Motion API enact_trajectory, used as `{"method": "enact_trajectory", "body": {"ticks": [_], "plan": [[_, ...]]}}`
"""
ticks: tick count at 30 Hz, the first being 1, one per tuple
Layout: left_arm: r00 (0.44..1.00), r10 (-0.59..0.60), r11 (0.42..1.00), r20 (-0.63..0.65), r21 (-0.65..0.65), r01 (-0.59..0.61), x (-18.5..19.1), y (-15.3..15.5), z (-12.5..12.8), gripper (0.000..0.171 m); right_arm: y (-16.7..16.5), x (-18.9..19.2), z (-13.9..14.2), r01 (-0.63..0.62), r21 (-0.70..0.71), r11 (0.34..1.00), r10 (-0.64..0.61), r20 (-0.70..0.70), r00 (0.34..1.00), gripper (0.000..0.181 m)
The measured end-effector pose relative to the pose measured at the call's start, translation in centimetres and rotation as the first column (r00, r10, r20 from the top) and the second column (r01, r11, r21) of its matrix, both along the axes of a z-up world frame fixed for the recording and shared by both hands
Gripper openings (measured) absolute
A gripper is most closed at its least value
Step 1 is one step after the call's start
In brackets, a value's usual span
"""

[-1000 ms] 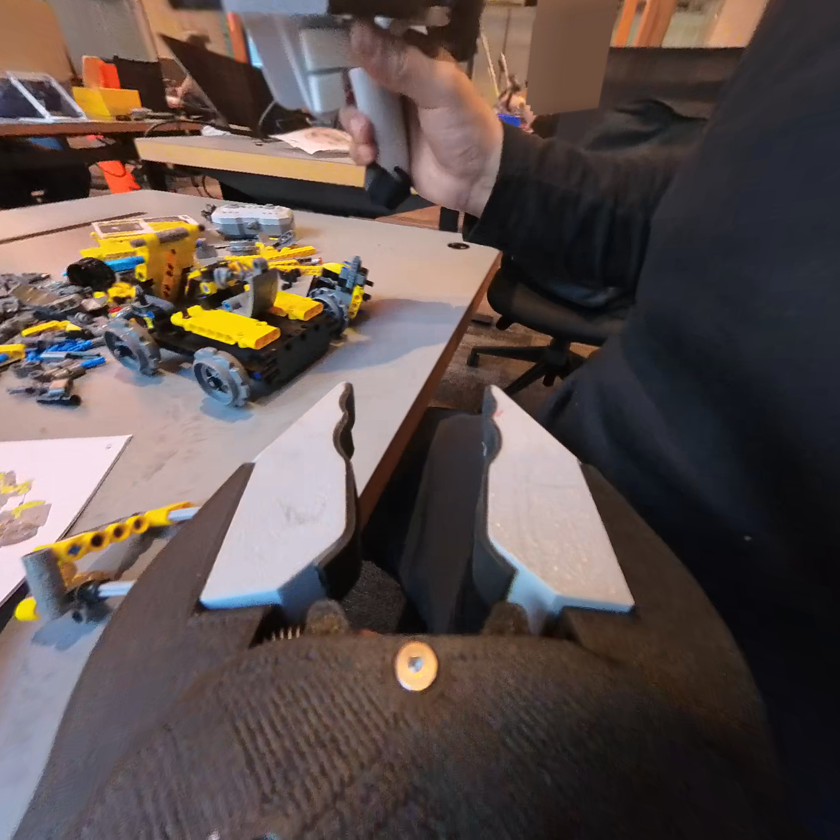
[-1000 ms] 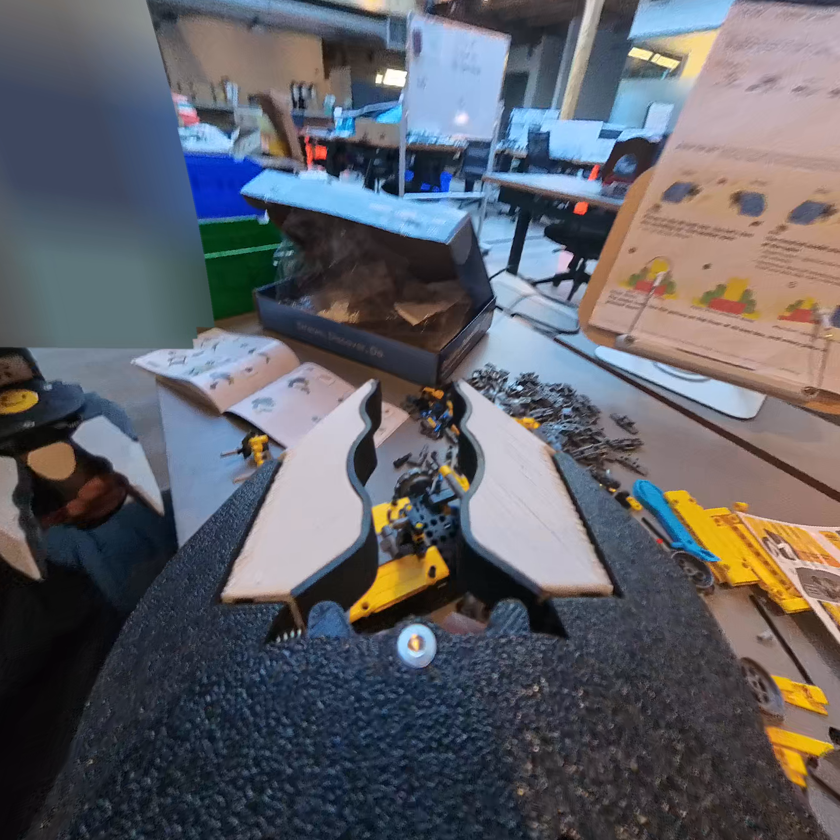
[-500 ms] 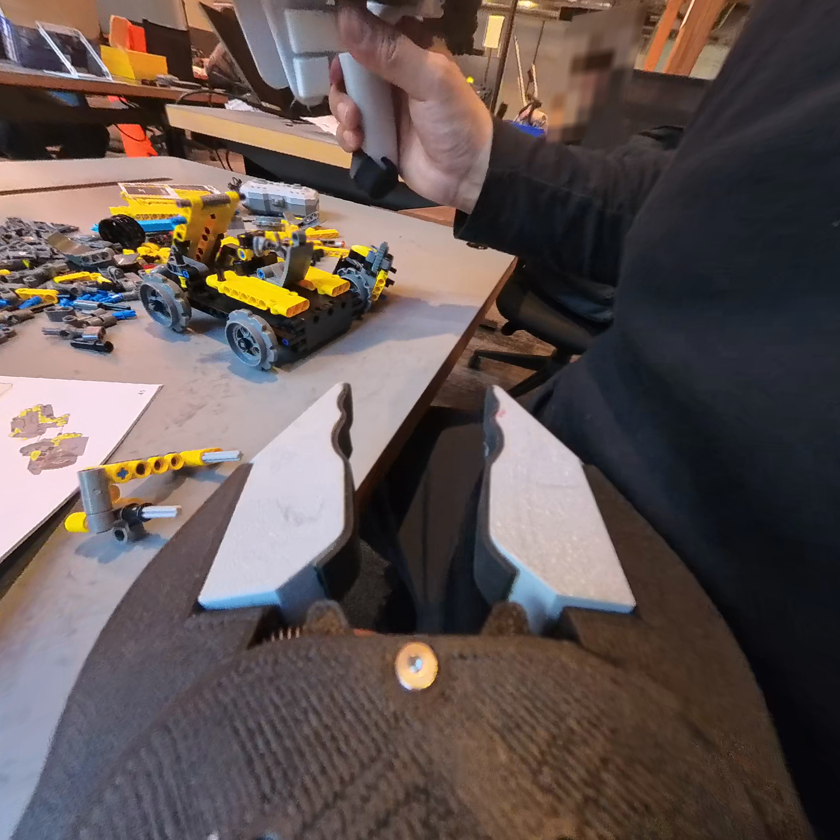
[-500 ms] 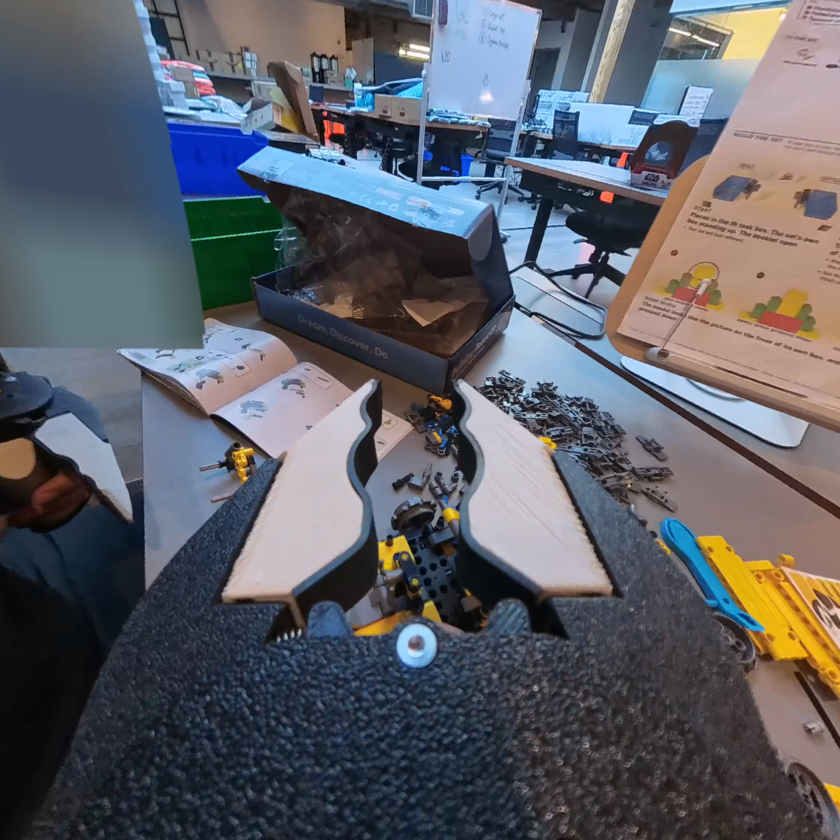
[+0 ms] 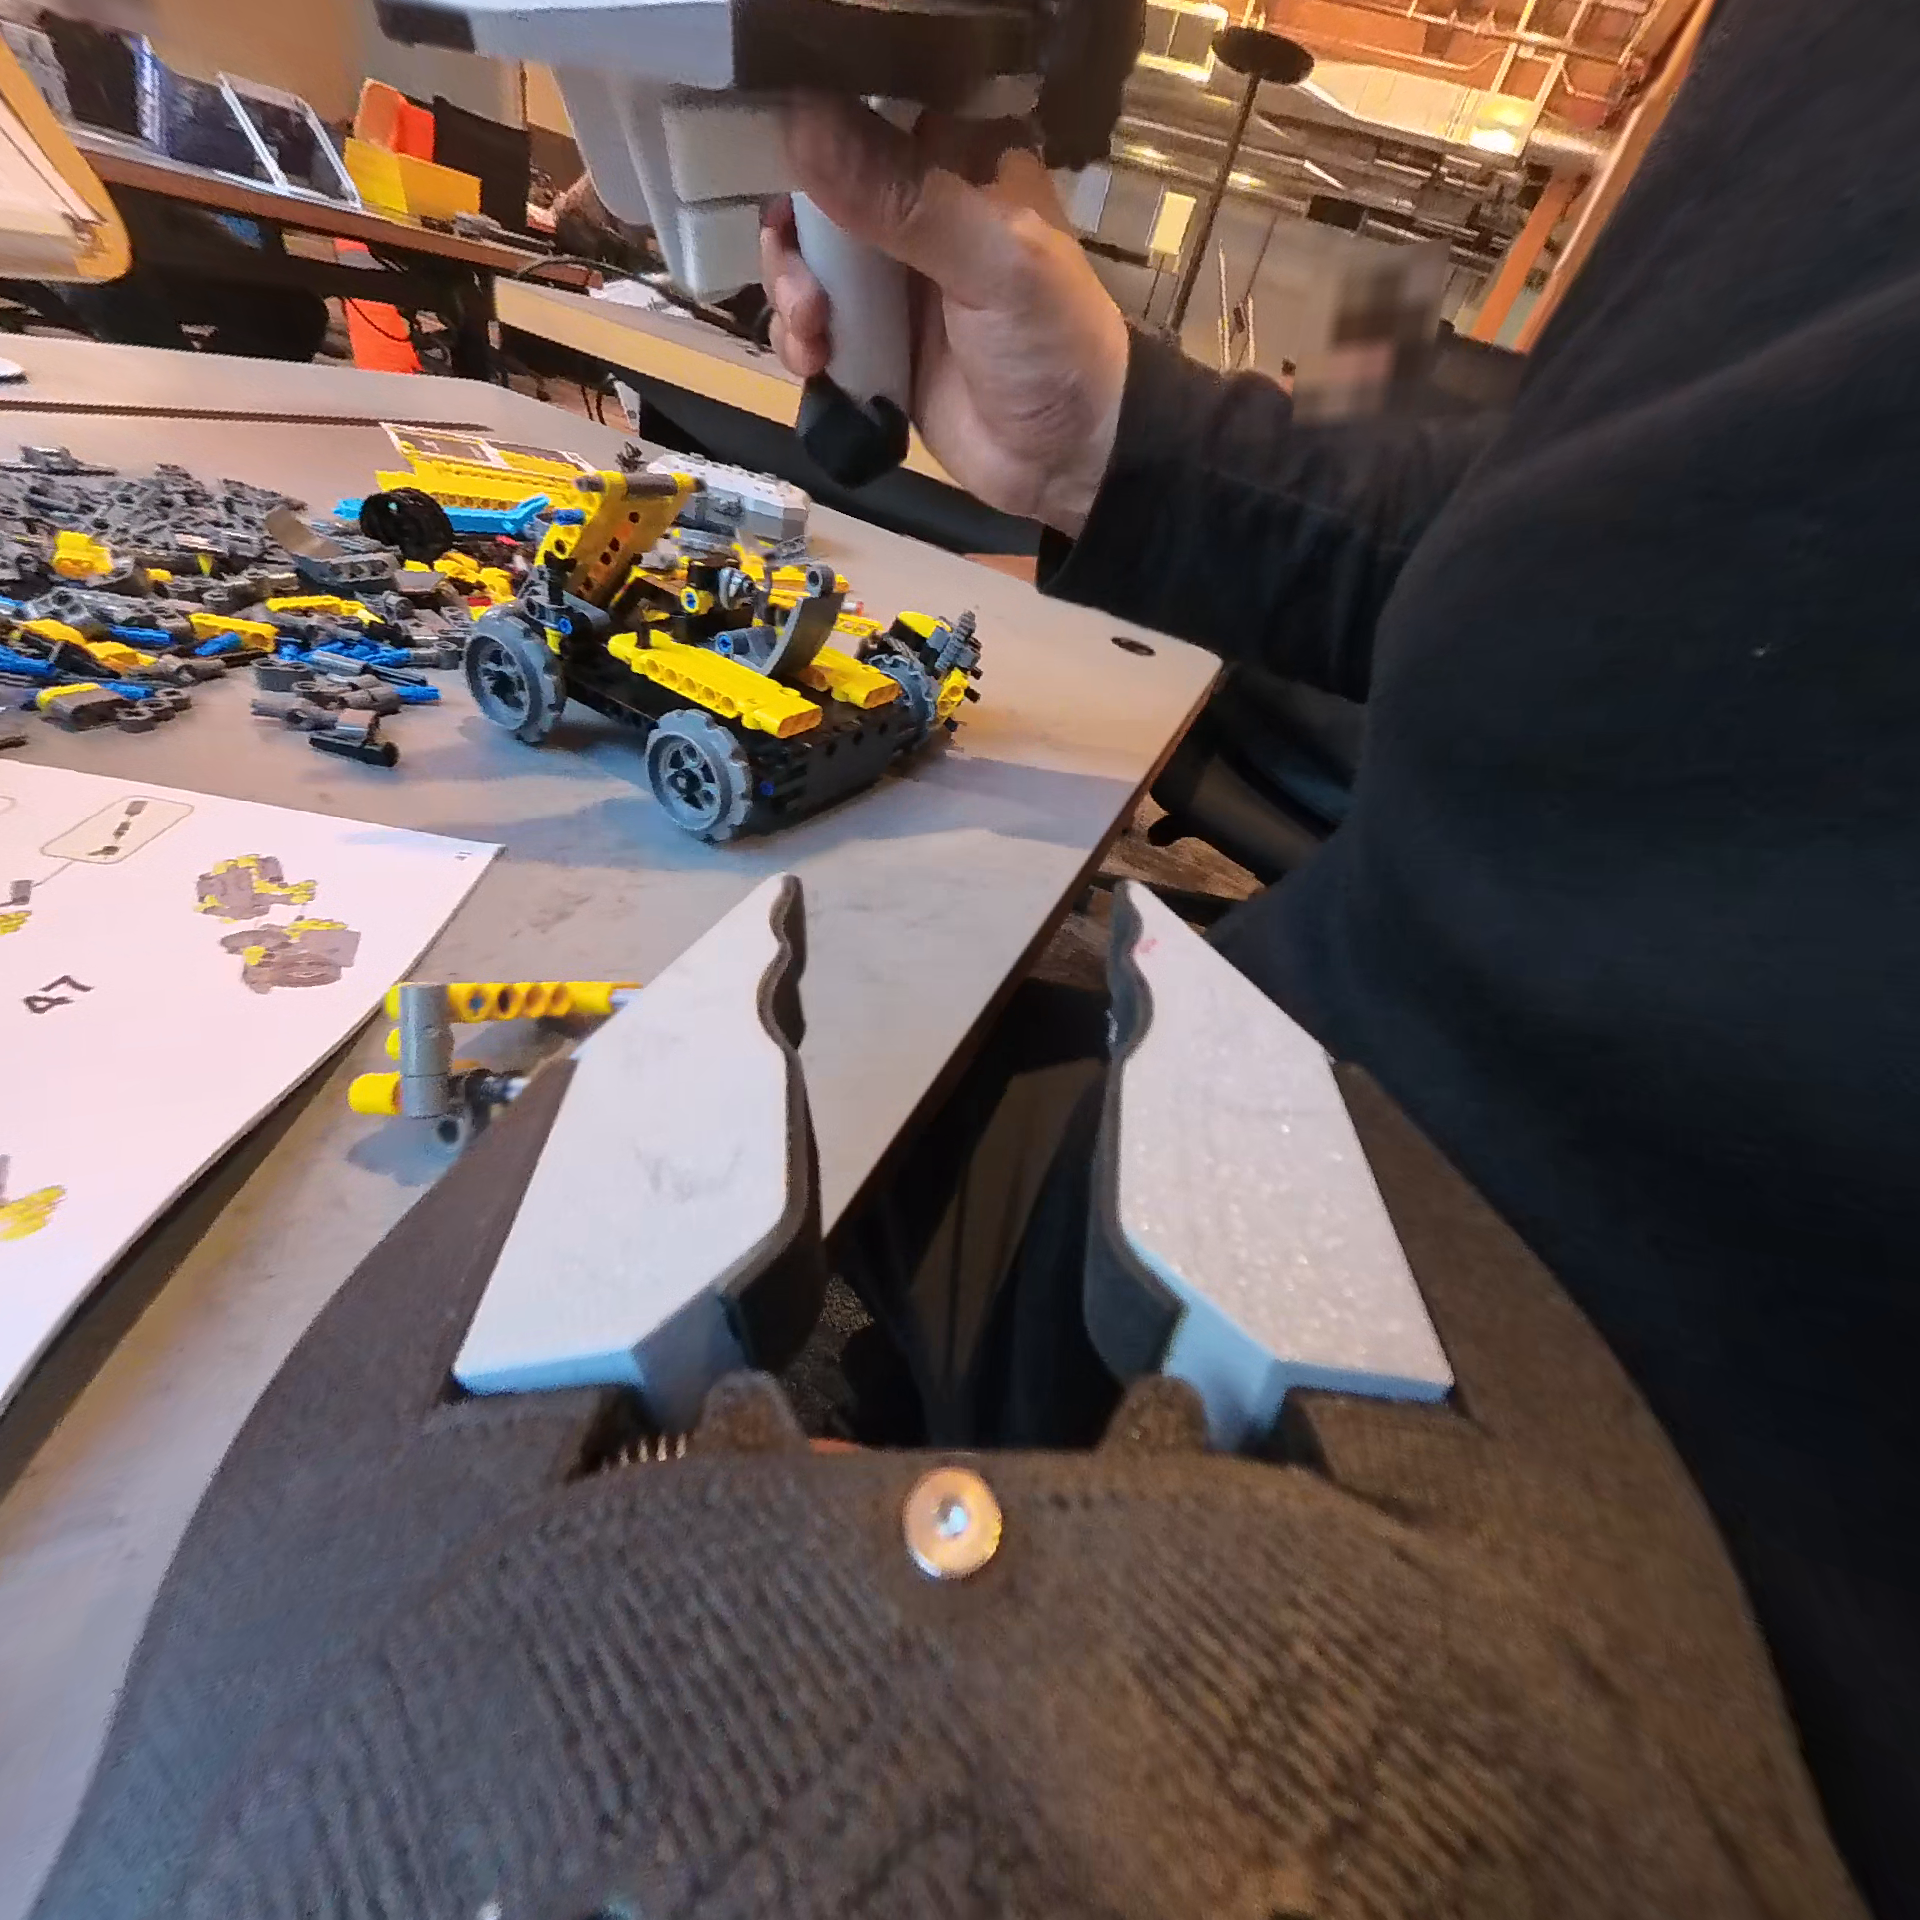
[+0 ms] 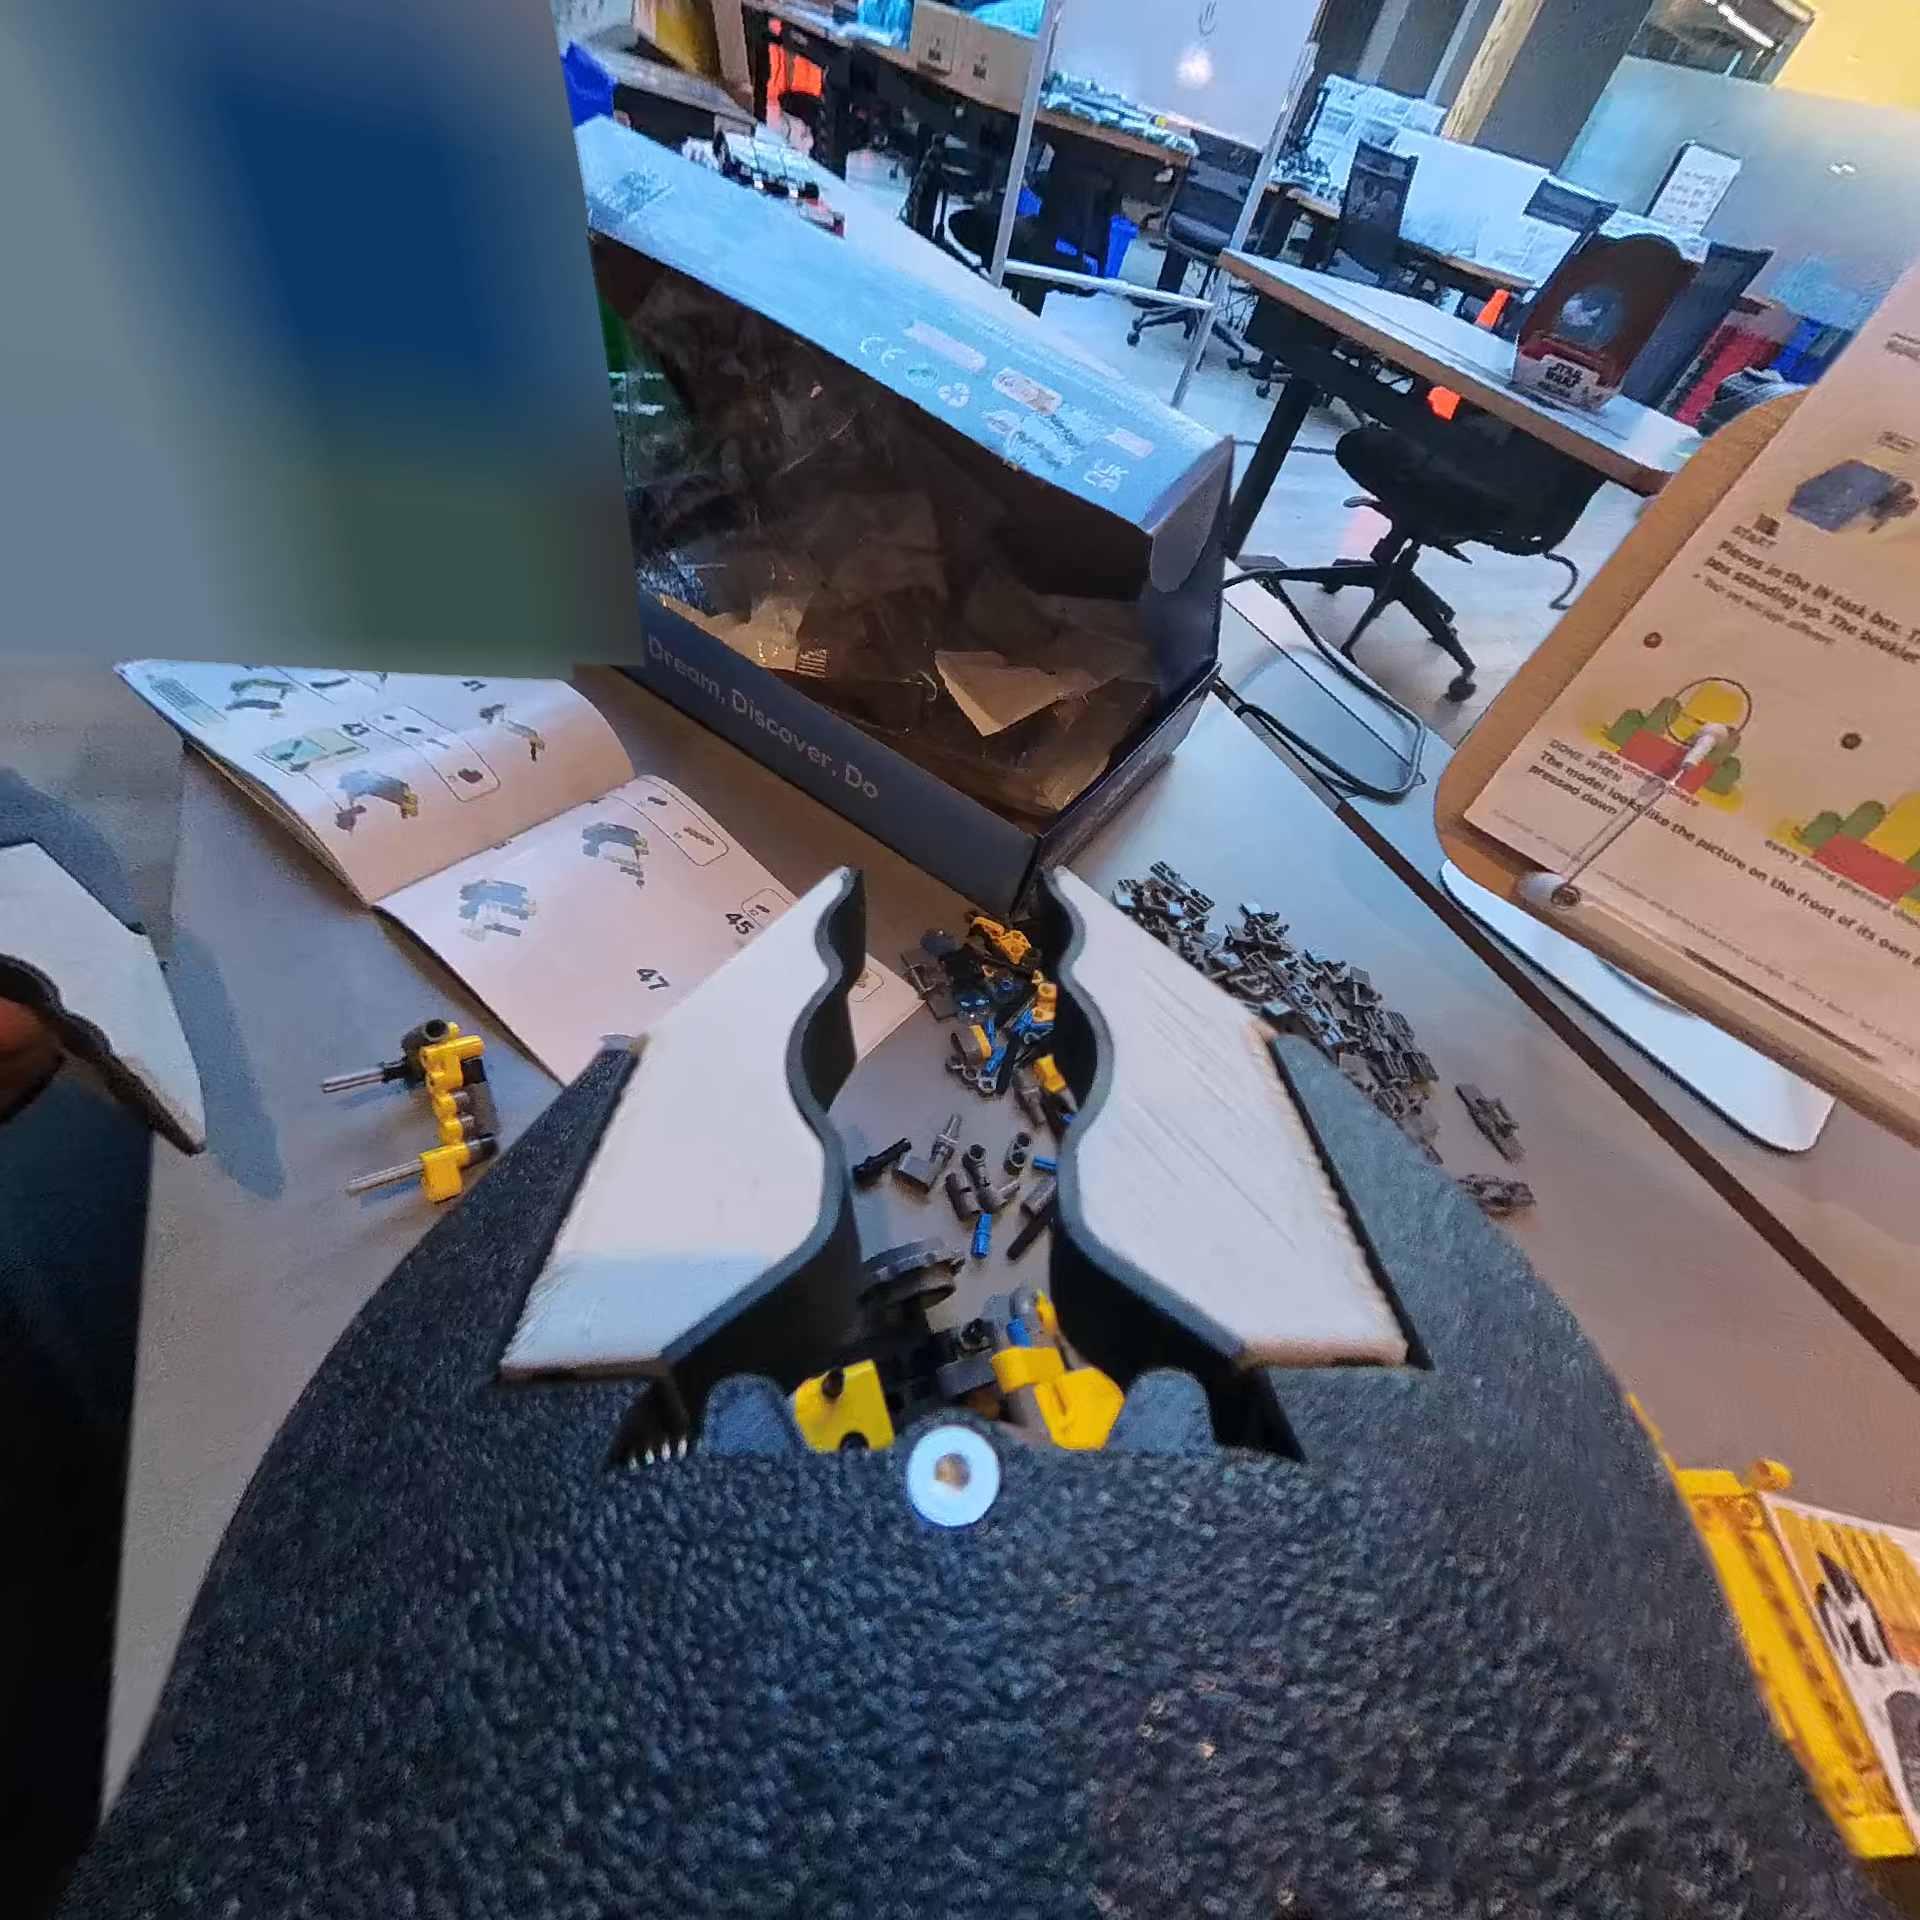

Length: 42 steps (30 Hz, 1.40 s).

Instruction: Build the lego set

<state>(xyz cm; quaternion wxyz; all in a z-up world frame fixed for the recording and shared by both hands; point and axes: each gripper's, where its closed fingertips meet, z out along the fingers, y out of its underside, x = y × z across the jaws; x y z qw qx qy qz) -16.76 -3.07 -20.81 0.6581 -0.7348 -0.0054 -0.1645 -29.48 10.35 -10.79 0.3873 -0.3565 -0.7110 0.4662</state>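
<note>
A yellow and black toy vehicle (image 5: pixel 727 686) of building pieces stands near the table's front edge. My right gripper (image 6: pixel 951 914) is open and empty and hovers above it. Only the vehicle's top (image 6: pixel 1039 1371) shows low between the jaws. In the left wrist view a hand holds the right gripper (image 5: pixel 727 156) high over the vehicle. My left gripper (image 5: pixel 956 935) is open and empty at the table's edge, over the person's lap. A small yellow and grey subassembly (image 5: pixel 468 1049) lies just left of it on the table and also shows in the right wrist view (image 6: pixel 442 1112).
An open instruction booklet (image 6: pixel 468 821) lies by the subassembly. A dark open box (image 6: pixel 914 582) stands behind it. Loose pieces (image 6: pixel 987 1039) and a dark pile (image 6: pixel 1299 997) cover the table's middle. A sign board (image 6: pixel 1714 727) stands at the right. Yellow parts (image 6: pixel 1766 1610) lie at the near right.
My right gripper has moved forward over the vehicle, which has slid down between its jaws. My left gripper has turned towards the table, bringing the booklet and subassembly closer. Both stay open.
</note>
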Motion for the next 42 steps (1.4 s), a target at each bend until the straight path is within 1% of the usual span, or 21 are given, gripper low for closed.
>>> {"method": "enact_trajectory", "body": {"ticks": [2,6,11,13,15,17,19,21,22,23,24,26,27,29,30,32,34,36,37,39,42], "plan": [[1.000,-0.004,1.000,0.004,0.013,0.004,-0.3,-0.2,0.2,0.057,-0.2,-0.6,0.0,0.000,0.017,1.000,0.000,0.001,1.000,0.032],[0.999,-0.026,0.999,0.038,0.032,0.024,-0.6,-0.3,0.2,0.060,-0.2,-1.4,-0.2,-0.004,-0.001,1.000,0.004,0.008,1.000,0.033],[1.000,0.019,1.000,0.020,0.018,-0.020,-1.2,-0.8,-0.1,0.061,0.4,-1.3,-0.6,0.003,-0.028,1.000,-0.002,0.019,1.000,0.032],[0.999,0.034,0.999,0.018,0.024,-0.034,-1.3,-1.2,0.2,0.060,1.2,-0.9,-0.9,0.024,-0.033,0.999,-0.023,0.028,0.999,0.031],[0.998,0.064,0.997,0.024,0.051,-0.065,-1.6,-1.4,1.0,0.059,2.5,-0.5,-1.2,0.058,-0.027,0.998,-0.057,0.026,0.998,0.032],[0.993,0.109,0.992,0.036,0.063,-0.111,-2.7,-1.3,1.8,0.059,4.1,0.1,-1.6,0.101,-0.022,0.995,-0.100,0.045,0.994,0.038],[0.984,0.175,0.985,0.039,-0.008,-0.175,-4.8,-1.1,2.1,0.049,6.2,0.8,-2.1,0.151,-0.010,0.988,-0.150,0.067,0.986,0.039],[0.964,0.260,0.965,0.048,-0.024,-0.260,-7.6,-1.2,4.1,0.042,8.6,1.6,-2.6,0.203,0.010,0.979,-0.203,0.089,0.975,0.039],[0.956,0.289,0.957,0.055,-0.019,-0.289,-8.8,-1.1,5.3,0.043,9.8,2.0,-2.9,0.229,0.025,0.973,-0.230,0.107,0.967,0.039],[0.949,0.310,0.951,0.056,-0.040,-0.308,-9.9,-0.7,6.0,0.043,11.1,2.3,-3.4,0.255,0.043,0.966,-0.258,0.127,0.958,0.040],[0.946,0.322,0.944,0.046,-0.097,-0.317,-10.9,-0.2,6.0,0.045,12.2,2.6,-3.8,0.274,0.058,0.960,-0.280,0.149,0.948,0.041],[0.946,0.324,0.918,-0.010,-0.238,-0.316,-12.8,1.4,4.9,0.047,13.6,3.3,-4.9,0.277,0.059,0.959,-0.283,0.201,0.938,0.040],[0.946,0.322,0.896,-0.040,-0.311,-0.318,-13.8,2.4,4.2,0.047,14.1,3.4,-5.4,0.275,0.048,0.960,-0.279,0.221,0.935,0.040],[0.952,0.288,0.856,-0.100,-0.418,-0.303,-15.4,4.8,3.2,0.046,14.6,3.5,-5.8,0.266,0.015,0.964,-0.262,0.233,0.936,0.040],[0.955,0.259,0.847,-0.143,-0.442,-0.295,-16.1,6.3,3.0,0.042,14.7,3.4,-5.9,0.257,-0.005,0.966,-0.249,0.228,0.941,0.040],[0.952,0.194,0.821,-0.237,-0.491,-0.290,-17.6,9.4,2.1,0.027,14.5,3.4,-5.8,0.232,-0.040,0.972,-0.218,0.212,0.953,0.040],[0.930,0.153,0.765,-0.335,-0.556,-0.326,-19.7,12.2,0.6,0.022,14.1,3.5,-5.8,0.199,-0.049,0.979,-0.186,0.199,0.962,0.040],[0.909,0.089,0.715,-0.408,-0.609,-0.343,-21.4,14.3,-0.9,0.010,14.5,3.7,-6.1,0.208,-0.016,0.978,-0.201,0.178,0.963,0.040],[0.901,0.063,0.692,-0.430,-0.632,-0.350,-22.2,15.1,-1.6,0.005,14.6,3.8,-6.1,0.210,-0.003,0.978,-0.207,0.167,0.964,0.039],[0.905,-0.006,0.652,-0.426,-0.688,-0.320,-22.9,16.2,-3.1,0.002,14.7,4.1,-6.3,0.203,-0.008,0.979,-0.199,0.155,0.968,0.039],[0.905,-0.050,0.576,-0.423,-0.753,-0.320,-24.3,16.5,-4.8,0.000,15.0,4.6,-6.6,0.192,-0.035,0.981,-0.185,0.152,0.971,0.039]]}}
